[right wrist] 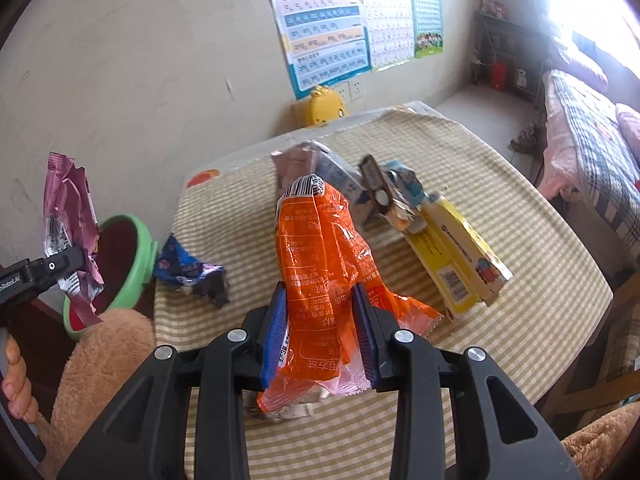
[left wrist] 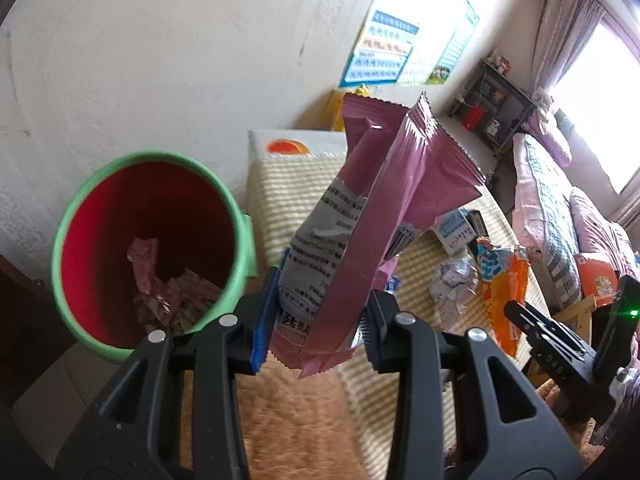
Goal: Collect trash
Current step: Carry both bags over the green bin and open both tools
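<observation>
Currently we hold both grippers clamped on trash: left gripper (left wrist: 316, 332) pinches a pink wrapper (left wrist: 384, 208) — green bin (left wrist: 152, 248) at 10 o'clock; right gripper (right wrist: 322, 332) pinches an orange wrapper (right wrist: 320, 264) above the striped table (right wrist: 520, 240) — yellow box (right wrist: 456, 256) at 2 o'clock.

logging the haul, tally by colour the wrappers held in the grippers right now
pink snack wrapper: 1, in the left gripper
orange snack wrapper: 1, in the right gripper
total: 2
</observation>
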The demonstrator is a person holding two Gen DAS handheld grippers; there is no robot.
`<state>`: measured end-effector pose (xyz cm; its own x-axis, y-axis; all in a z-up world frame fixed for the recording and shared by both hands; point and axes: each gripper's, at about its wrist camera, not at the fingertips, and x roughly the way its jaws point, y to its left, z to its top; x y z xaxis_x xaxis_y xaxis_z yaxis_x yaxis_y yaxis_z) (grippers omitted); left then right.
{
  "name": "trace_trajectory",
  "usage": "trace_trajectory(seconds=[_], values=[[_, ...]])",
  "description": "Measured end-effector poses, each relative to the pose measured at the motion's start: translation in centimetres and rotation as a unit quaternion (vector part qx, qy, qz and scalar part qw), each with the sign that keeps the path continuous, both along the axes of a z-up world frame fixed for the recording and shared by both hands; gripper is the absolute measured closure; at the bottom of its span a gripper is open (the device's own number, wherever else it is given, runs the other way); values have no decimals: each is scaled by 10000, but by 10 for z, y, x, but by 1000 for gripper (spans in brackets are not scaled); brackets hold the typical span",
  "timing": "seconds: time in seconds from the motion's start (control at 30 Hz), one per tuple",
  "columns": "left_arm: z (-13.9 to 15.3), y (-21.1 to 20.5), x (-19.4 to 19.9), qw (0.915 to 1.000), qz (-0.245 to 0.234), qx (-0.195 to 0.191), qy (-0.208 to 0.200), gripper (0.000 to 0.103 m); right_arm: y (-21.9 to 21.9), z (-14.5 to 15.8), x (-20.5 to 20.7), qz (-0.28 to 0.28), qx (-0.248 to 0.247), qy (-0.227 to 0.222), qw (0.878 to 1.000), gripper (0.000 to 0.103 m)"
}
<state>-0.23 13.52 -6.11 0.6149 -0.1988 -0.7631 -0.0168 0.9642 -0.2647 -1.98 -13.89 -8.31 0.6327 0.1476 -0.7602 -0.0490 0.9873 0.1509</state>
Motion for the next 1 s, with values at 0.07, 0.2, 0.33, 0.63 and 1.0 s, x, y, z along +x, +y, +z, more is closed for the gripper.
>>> trace_trajectory(seconds=[0.07, 0.2, 0.33, 0.63, 1.0], values=[[1, 14, -3, 9999, 151, 70, -32, 68, 9, 9, 0, 104, 17, -81, 9999, 72], [-3, 49, -6, 9984, 539, 184, 17, 68, 28, 24, 0, 311, 196, -183, 9992, 72], [-15, 87, -11, 9942, 1024, 243, 199, 68, 52, 34, 5, 595, 369, -194, 9974, 72], [-38, 138, -13, 9851, 1598, 325, 553, 68, 124, 31, 31, 1368, 807, 98, 9873, 72], [-46, 148, -8, 9825, 1724, 310, 633, 67, 221, 22, 55, 2303, 994, 423, 9671, 72]])
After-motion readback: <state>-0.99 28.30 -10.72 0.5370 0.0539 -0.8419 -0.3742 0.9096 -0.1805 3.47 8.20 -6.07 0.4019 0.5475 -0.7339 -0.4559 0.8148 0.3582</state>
